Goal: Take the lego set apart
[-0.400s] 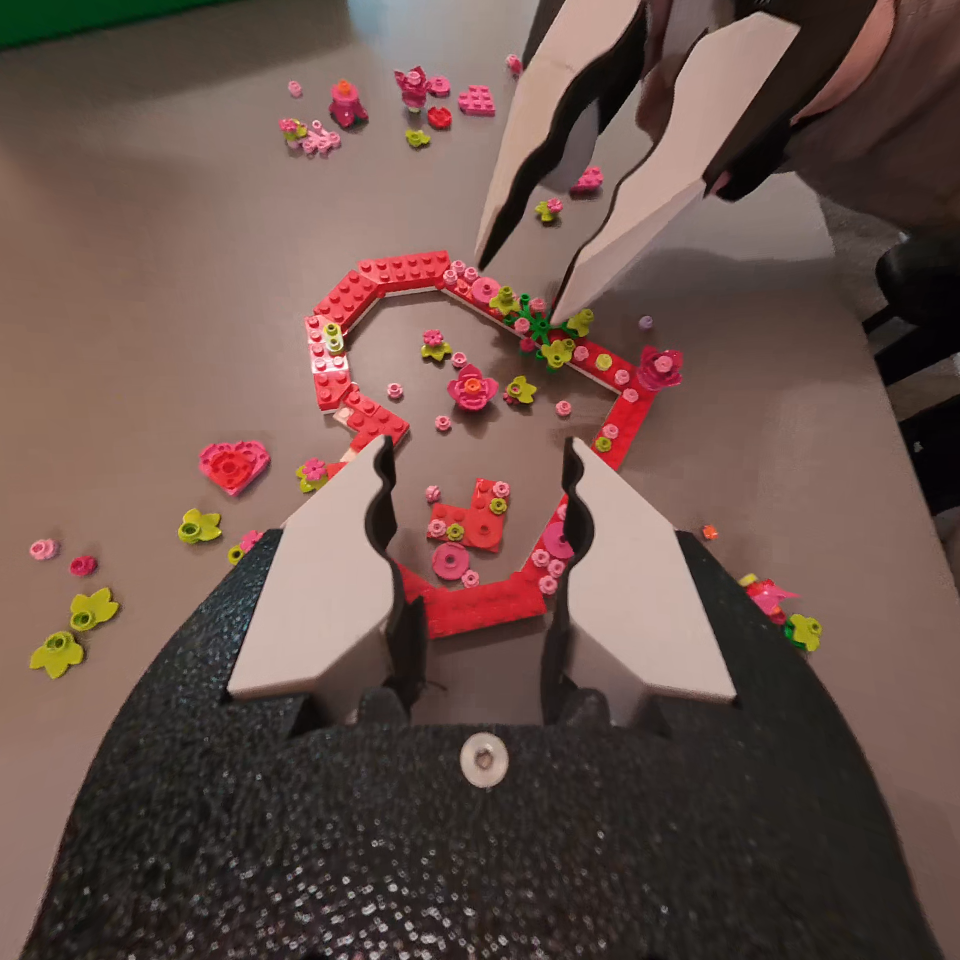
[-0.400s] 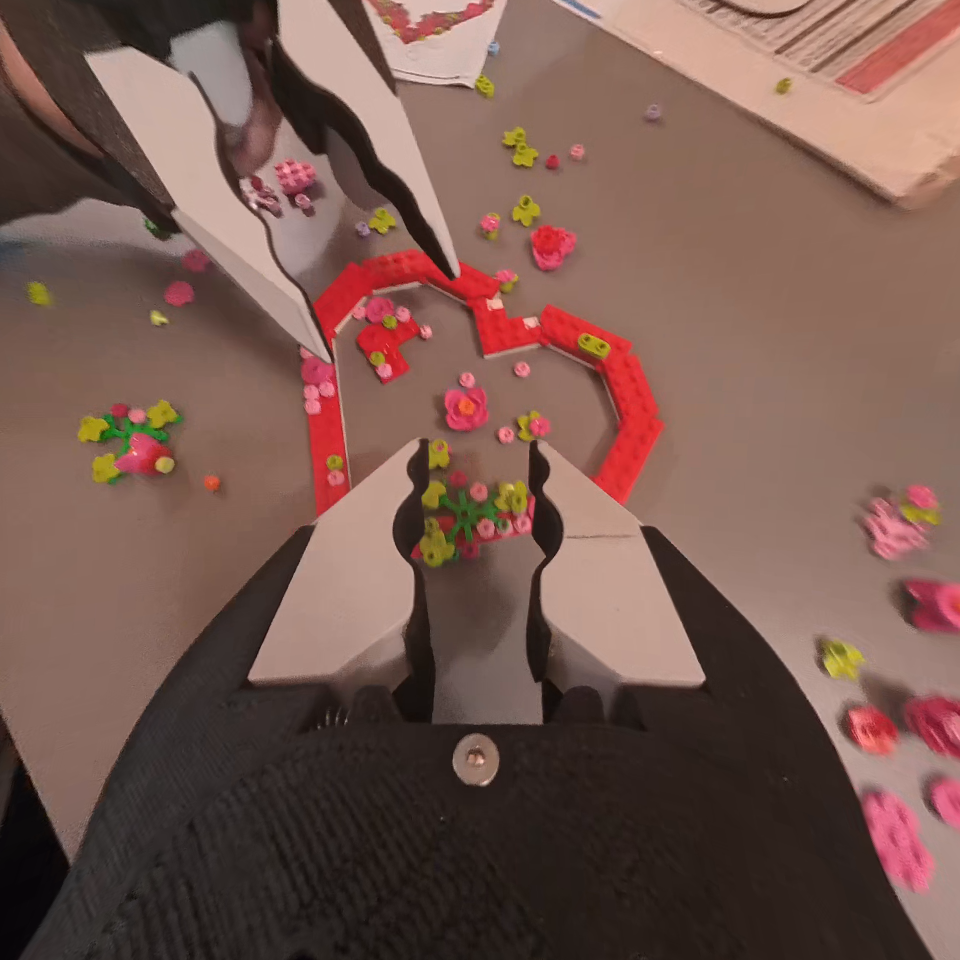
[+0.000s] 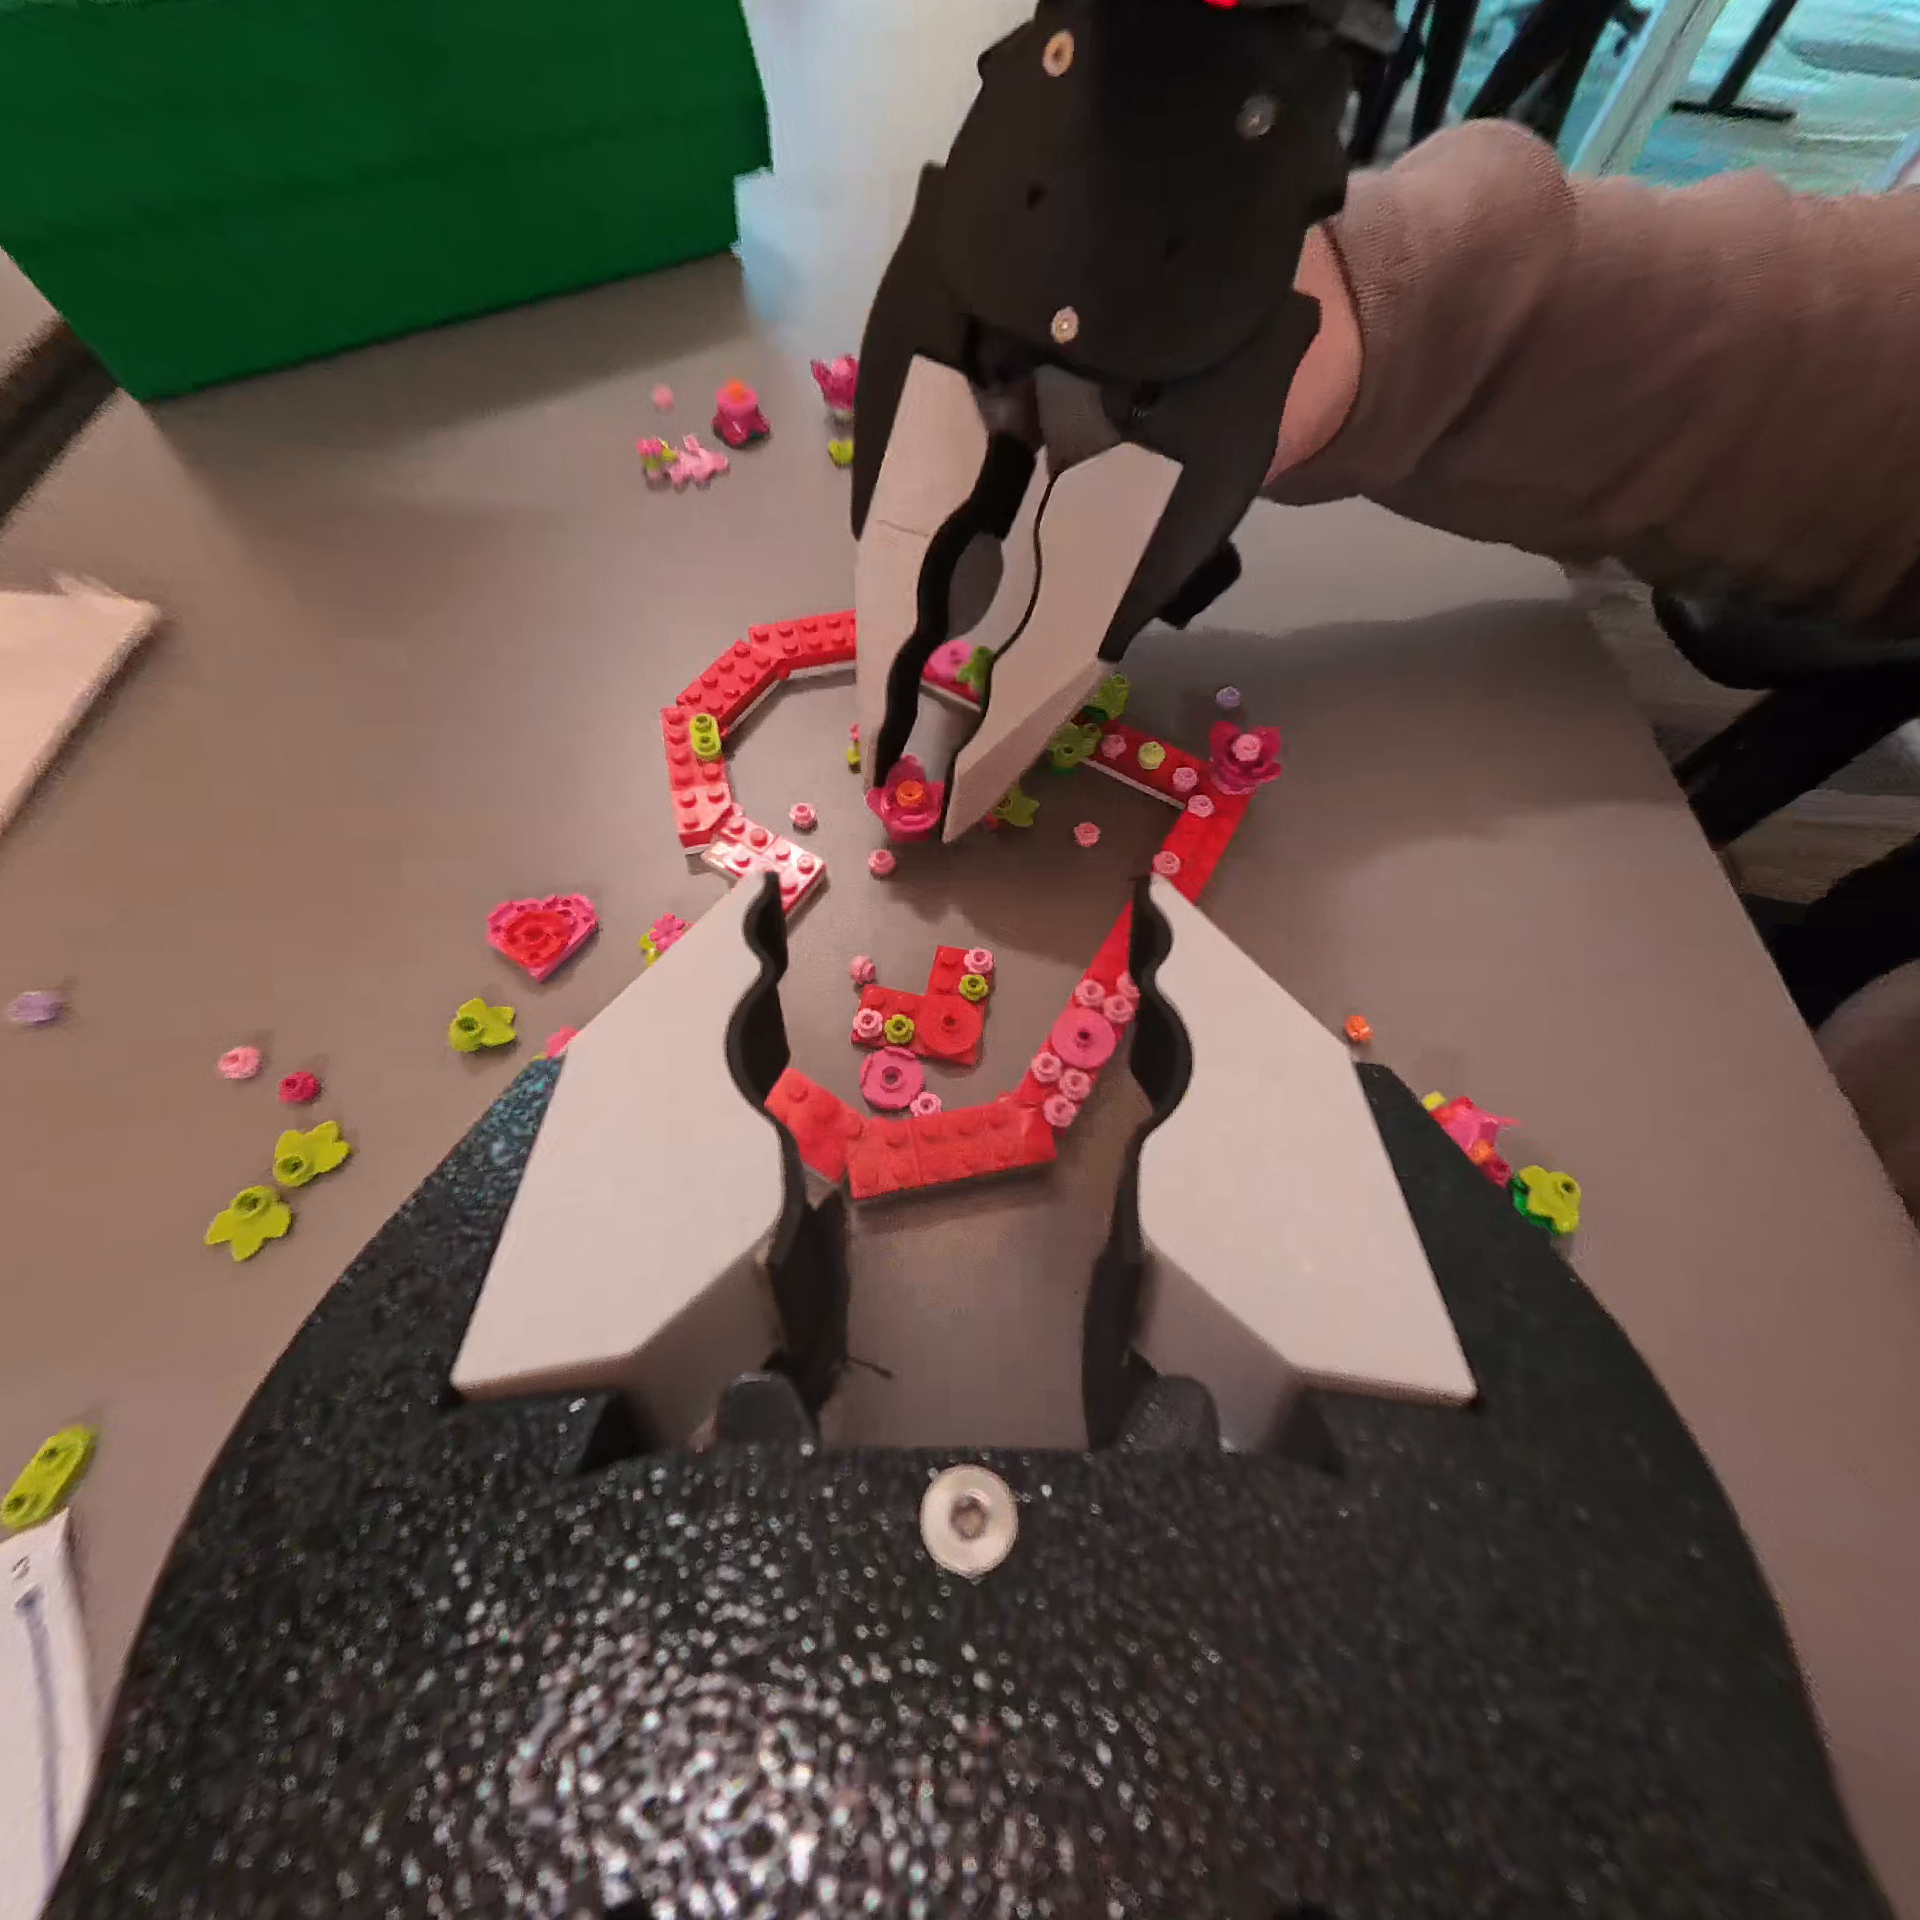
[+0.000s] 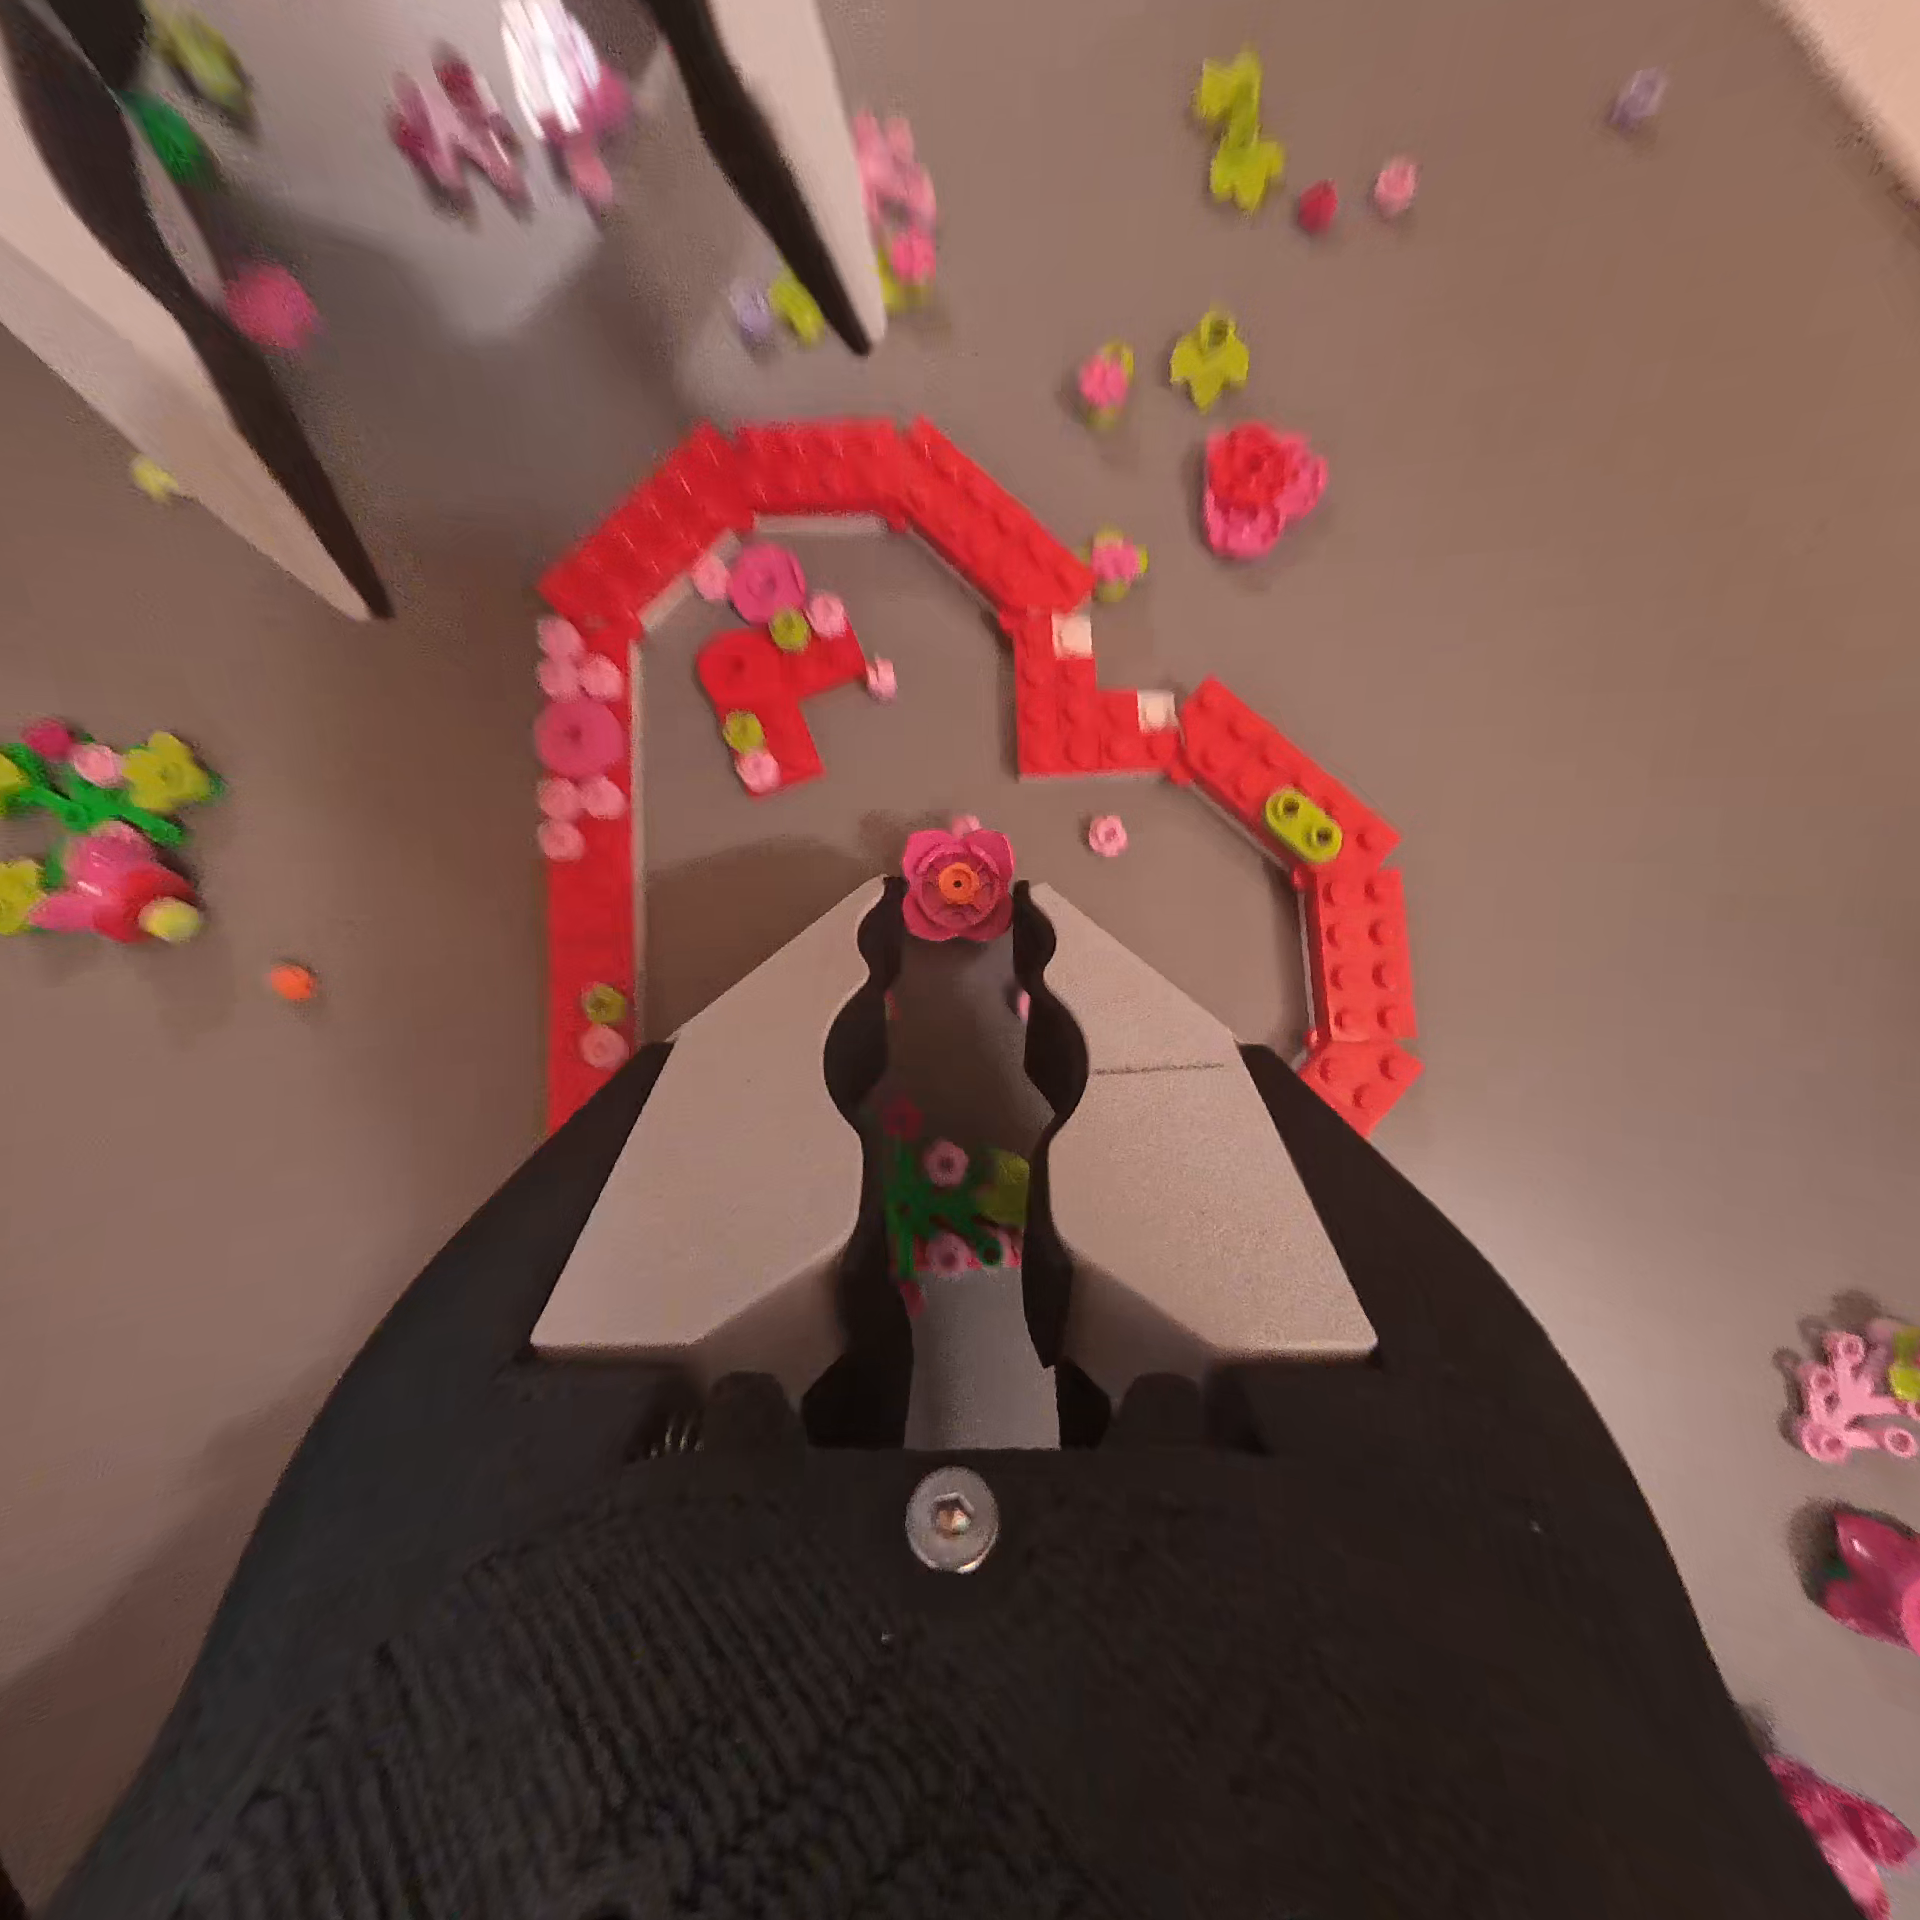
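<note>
A red heart-shaped lego frame [image 3: 935, 1148] lies flat on the grey table and also shows in the right wrist view [image 4: 810, 468]. Small pink and lime studs sit on parts of it. A red L-shaped piece [image 3: 935, 1023] lies inside it. My right gripper [image 4: 954, 888] points down inside the heart, its tips closed on a loose magenta flower [image 4: 956, 883] with an orange centre that rests on the table. The left wrist view shows that grip from the front [image 3: 920, 800]. My left gripper [image 3: 956, 894] is open and empty, hovering over the heart's near point.
Loose pink, red and lime pieces lie scattered around the heart, among them a pink heart piece [image 3: 540, 930] and a green stem cluster [image 4: 94, 821]. A green box [image 3: 364, 156] stands at the back left. A sleeve [image 3: 1610, 364] reaches in from the right. The table edge runs along the right. My right fingertips sit around 8 cm from my left ones. Between my right fingertips and the red L-shaped piece [image 3: 935, 1023] there is roughly 5 cm. Seen from the right wrist view [image 4: 764, 668] as well.
My right gripper has moved from the flowered side of the frame into the heart's inside and narrowed onto the magenta flower. My left gripper has stayed open.
</note>
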